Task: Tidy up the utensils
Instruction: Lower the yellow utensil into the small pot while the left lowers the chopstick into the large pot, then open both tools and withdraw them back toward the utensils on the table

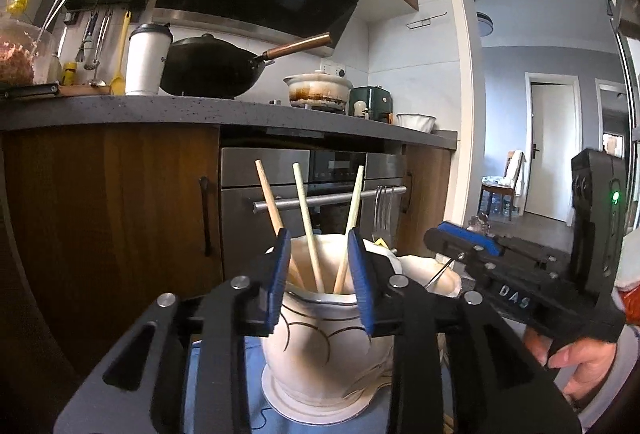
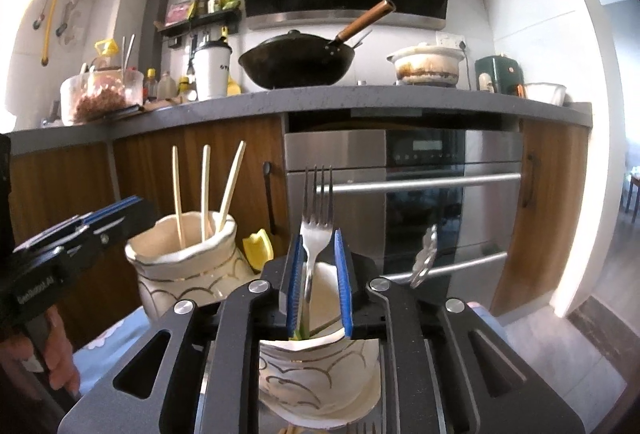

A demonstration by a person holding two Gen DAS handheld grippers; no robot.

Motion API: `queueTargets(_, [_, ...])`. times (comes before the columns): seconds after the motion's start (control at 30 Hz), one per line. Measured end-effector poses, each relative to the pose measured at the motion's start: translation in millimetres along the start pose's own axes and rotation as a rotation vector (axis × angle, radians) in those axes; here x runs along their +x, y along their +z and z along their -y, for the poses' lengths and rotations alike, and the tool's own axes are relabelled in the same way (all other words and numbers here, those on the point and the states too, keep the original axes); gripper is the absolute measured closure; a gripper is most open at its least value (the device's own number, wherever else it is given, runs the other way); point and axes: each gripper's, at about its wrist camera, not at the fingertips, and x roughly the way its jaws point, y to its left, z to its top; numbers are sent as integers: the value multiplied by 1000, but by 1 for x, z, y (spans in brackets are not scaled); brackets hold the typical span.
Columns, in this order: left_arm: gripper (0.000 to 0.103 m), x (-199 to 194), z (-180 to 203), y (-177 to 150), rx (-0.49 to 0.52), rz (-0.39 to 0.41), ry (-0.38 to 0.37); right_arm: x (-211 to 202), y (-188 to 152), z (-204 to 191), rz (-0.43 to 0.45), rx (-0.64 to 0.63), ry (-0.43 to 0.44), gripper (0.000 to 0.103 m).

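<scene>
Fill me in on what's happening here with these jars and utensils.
A person with a gripper in each hand is sorting utensils into two white ceramic jars. The left gripper is open around the jar holding three chopsticks. The right gripper brackets a fork standing tines-up in the second jar; its pads look slightly apart from the handle.

A blue cloth-covered surface [image 1: 224, 374], probably a low table, carries two cream jars: one holding chopsticks [image 1: 324, 346], standing on a white saucer [image 1: 304, 408], and a second one [image 2: 316, 382] beside it.
</scene>
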Motion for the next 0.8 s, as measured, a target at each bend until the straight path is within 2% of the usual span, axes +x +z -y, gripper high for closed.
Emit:
queueTargets(0.07, [58, -3, 1, 0, 9, 6, 19, -5, 3, 1, 7, 5, -4, 61])
queueTargets(0.13, [52, -7, 2, 0, 13, 9, 31, -11, 6, 2, 15, 8, -12, 52])
queueTargets(0.2, [46, -11, 3, 0, 13, 9, 39, -18, 8, 5, 27, 20, -24, 35])
queueTargets(0.3, [33, -15, 5, -1, 15, 10, 57, -26, 8, 11, 28, 39, -29, 24])
queueTargets(0.37, [27, -19, 6, -2, 15, 12, 68, -30, 8, 13, 27, 54, -21, 24])
queueTargets(0.47, [16, -24, 9, -4, 17, 11, 82, -36, 8, 16, 29, 59, -25, 17])
queueTargets(0.53, [13, -28, 11, -7, 17, 11, 84, -40, 7, 17, 29, 65, -23, 13])
queueTargets(0.8, [7, -40, 19, -17, 29, -22, 85, -55, -4, 23, -10, 82, -47, 10])
